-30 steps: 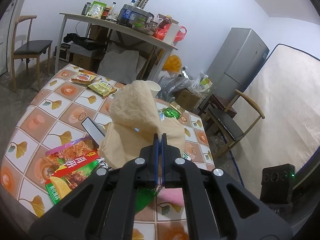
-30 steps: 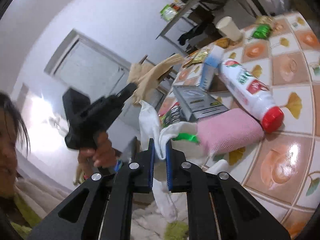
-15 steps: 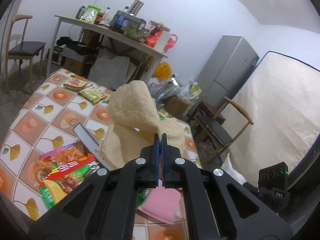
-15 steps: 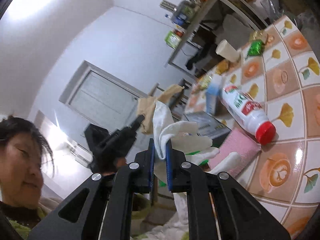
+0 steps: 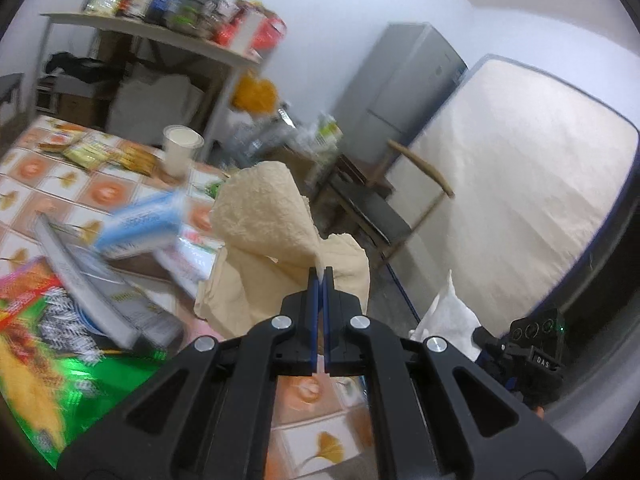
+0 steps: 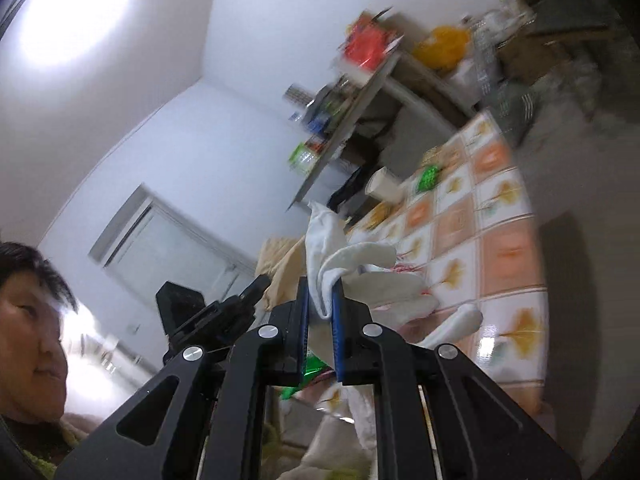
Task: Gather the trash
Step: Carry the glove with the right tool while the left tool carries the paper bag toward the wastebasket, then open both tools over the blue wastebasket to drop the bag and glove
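My left gripper is shut on a beige cloth that stands up in a curl above the tiled table. My right gripper is shut on a white cloth, which hangs over the table's near edge. The left gripper with its beige cloth shows in the right wrist view. The right gripper's body and the white cloth show low right in the left wrist view. Snack wrappers, a blue box and a paper cup lie on the table.
A cluttered shelf table stands behind. A wooden chair, a grey fridge and an upright mattress are to the right. A green wrapper lies on the tiled table. A person is at the left.
Both grippers have swung sideways with their cloths. The left wrist view now looks further right toward the mattress. The right wrist view has turned so more of the tabletop and shelf shows.
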`<state>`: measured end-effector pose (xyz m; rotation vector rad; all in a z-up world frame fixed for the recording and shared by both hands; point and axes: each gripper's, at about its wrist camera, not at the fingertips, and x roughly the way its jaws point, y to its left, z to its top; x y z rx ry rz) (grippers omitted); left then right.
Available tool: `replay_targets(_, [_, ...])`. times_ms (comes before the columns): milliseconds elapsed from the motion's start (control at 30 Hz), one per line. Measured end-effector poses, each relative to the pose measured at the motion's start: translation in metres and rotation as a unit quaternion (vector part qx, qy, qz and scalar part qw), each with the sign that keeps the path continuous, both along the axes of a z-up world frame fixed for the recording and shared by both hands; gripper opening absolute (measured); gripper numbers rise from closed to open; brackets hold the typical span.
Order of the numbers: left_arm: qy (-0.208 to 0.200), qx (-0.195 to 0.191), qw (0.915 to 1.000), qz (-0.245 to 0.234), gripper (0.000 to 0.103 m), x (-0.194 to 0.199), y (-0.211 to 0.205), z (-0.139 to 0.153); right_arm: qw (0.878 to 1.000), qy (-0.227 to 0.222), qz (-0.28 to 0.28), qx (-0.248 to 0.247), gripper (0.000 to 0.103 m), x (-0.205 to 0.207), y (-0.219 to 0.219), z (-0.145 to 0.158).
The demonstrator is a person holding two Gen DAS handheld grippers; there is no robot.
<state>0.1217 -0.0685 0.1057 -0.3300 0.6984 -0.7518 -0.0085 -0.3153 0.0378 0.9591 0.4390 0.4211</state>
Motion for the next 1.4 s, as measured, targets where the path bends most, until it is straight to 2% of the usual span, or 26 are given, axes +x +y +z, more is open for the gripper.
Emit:
replay_targets(167, [0.031, 0.028, 0.9963, -0.076, 0.0, 0.001, -0.085, -0.02, 0.994, 0.04, -0.099, -0.007, 0.011, -0.053, -0.048, -0.014])
replay_targets(267, [0.049, 0.058, 0.9898, -0.121, 0.0, -0.003, -0.143, -0.034, 0.986, 0.06, -0.158, -0.006, 0.011, -0.087, -0.075, -0.023])
replay_targets(433, [0.085, 0.109, 0.973, -0.185, 0.0, -0.016, -0.23, -0.064, 0.965, 0.101, -0.243, -0.009, 0.011, -0.134, -0.105, -0.041])
replay_targets(533, [0.113, 0.139, 0.9574, -0.226, 0.0, -0.029, -0.286, -0.093, 0.95, 0.131, -0.282, -0.016, 0.011, -0.152, -0.122, -0.054])
replay_targets(600, [0.13, 0.158, 0.9469, -0.248, 0.0, -0.032, -0.316, -0.111, 0.941, 0.151, -0.301, -0.019, 0.011, -0.157, -0.133, -0.064])
replay_targets(733, [0.188, 0.199, 0.9178, -0.287, 0.0, -0.041, -0.378, -0.158, 0.926, 0.189, -0.325, -0.017, 0.011, -0.157, -0.163, -0.085])
replay_targets(800, [0.222, 0.203, 0.9095, -0.287, 0.0, -0.04, -0.394, -0.178, 0.919, 0.208, -0.335, 0.004, 0.011, -0.153, -0.181, -0.101])
replay_targets(1000, [0.254, 0.221, 0.8952, -0.293, 0.0, -0.042, -0.436, -0.213, 0.903, 0.257, -0.343, 0.032, 0.011, -0.135, -0.224, -0.14])
replay_targets(1067, [0.263, 0.217, 0.8935, -0.292, 0.0, -0.038, -0.452, -0.221, 0.899, 0.268, -0.343, 0.049, 0.014, -0.129, -0.235, -0.148])
replay_targets(1167, [0.292, 0.195, 0.8896, -0.292, 0.001, -0.028, -0.478, -0.23, 0.885, 0.289, -0.359, 0.065, 0.016, -0.117, -0.269, -0.152])
replay_targets(1200, [0.299, 0.189, 0.8893, -0.29, 0.004, -0.028, -0.481, -0.231, 0.882, 0.297, -0.361, 0.058, 0.021, -0.11, -0.277, -0.151])
replay_targets(1233, [0.307, 0.177, 0.8904, -0.286, 0.011, -0.026, -0.488, -0.233, 0.879, 0.306, -0.362, 0.05, 0.035, -0.104, -0.284, -0.15])
replay_targets(1267, [0.314, 0.168, 0.8908, -0.283, 0.027, -0.022, -0.493, -0.236, 0.87, 0.321, -0.373, 0.034, 0.049, -0.099, -0.293, -0.148])
replay_targets(1333, [0.33, 0.158, 0.8873, -0.28, 0.046, -0.022, -0.506, -0.244, 0.861, 0.33, -0.387, 0.017, 0.052, -0.096, -0.301, -0.146])
replay_targets(1400, [0.348, 0.155, 0.8812, -0.28, 0.046, -0.023, -0.512, -0.25, 0.858, 0.332, -0.391, 0.01, 0.056, -0.095, -0.307, -0.147])
